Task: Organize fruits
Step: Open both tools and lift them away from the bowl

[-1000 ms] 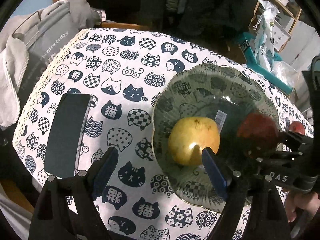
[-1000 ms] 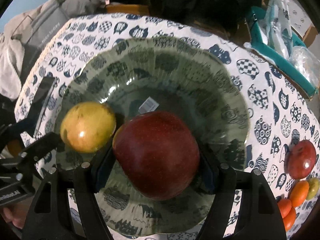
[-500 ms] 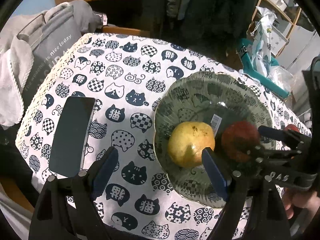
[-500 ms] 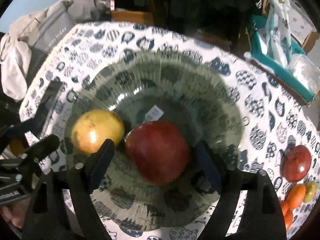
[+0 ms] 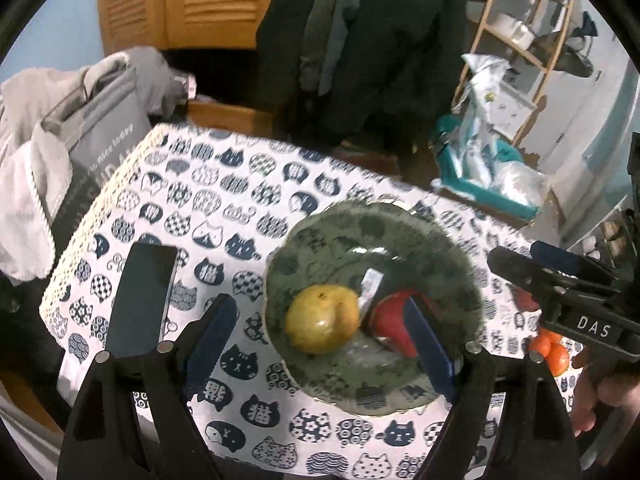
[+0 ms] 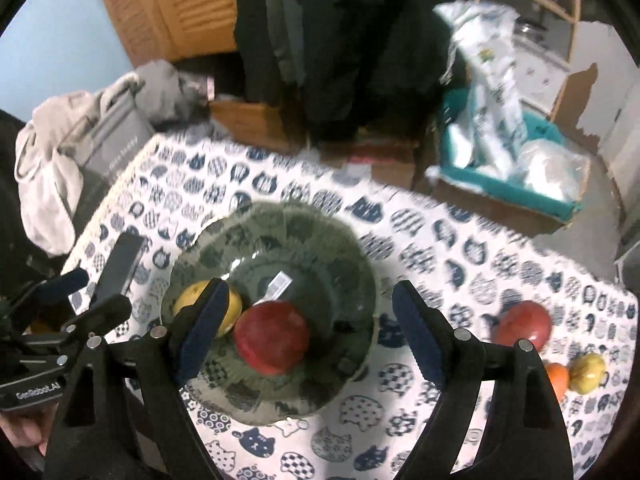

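My right gripper (image 6: 308, 332) hung above the green glass plate (image 6: 340, 240) with its fingers (image 6: 204, 328) spread and nothing between them; the red apple (image 6: 273, 336) lay in the plate below the gap, clear of both pads. My left gripper (image 5: 320, 344) was likewise open and empty, the yellow pear (image 5: 322, 319) lying in the plate below and between its fingers, touching neither. Pear and apple sat side by side near the plate's near rim. To the right, on the cat-print surface (image 6: 460, 264), I saw another red apple (image 6: 522, 326), a small yellow fruit (image 6: 587, 372) and an orange one (image 6: 557, 378), near the edge. A dark phone (image 5: 142, 300) lay left of the plate; the far stretch of the surface was bare.
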`<state>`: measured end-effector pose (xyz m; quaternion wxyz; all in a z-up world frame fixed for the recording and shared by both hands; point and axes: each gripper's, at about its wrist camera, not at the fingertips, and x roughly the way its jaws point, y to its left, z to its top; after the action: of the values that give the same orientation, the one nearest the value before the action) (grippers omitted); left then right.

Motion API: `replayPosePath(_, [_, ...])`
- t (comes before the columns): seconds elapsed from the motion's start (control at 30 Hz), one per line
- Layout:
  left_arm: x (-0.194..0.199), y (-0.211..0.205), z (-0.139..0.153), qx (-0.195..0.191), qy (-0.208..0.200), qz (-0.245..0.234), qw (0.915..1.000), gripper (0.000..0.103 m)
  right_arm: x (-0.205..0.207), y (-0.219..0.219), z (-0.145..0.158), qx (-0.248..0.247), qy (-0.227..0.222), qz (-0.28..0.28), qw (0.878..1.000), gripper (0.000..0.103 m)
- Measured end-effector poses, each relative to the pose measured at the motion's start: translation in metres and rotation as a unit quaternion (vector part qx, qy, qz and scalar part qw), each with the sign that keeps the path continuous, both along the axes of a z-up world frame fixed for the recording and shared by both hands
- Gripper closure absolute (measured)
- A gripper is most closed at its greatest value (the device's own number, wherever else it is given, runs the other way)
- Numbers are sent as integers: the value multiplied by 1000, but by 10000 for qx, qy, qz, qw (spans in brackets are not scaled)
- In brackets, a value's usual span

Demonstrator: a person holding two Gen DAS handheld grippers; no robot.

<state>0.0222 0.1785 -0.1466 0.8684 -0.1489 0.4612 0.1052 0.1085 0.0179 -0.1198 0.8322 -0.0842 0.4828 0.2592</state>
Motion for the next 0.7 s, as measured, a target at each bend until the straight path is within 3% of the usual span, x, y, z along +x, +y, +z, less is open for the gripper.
replayPosePath(0.47, [-16,-36,61,159,-761,-249,9967,14,-37,-58,80,276,-966,-267,9946,19])
replayPosePath(0.7, [-29,-46,85,315,-1150,-207,9927,4,-53,-86,105,444,-1297,-340,9900,19])
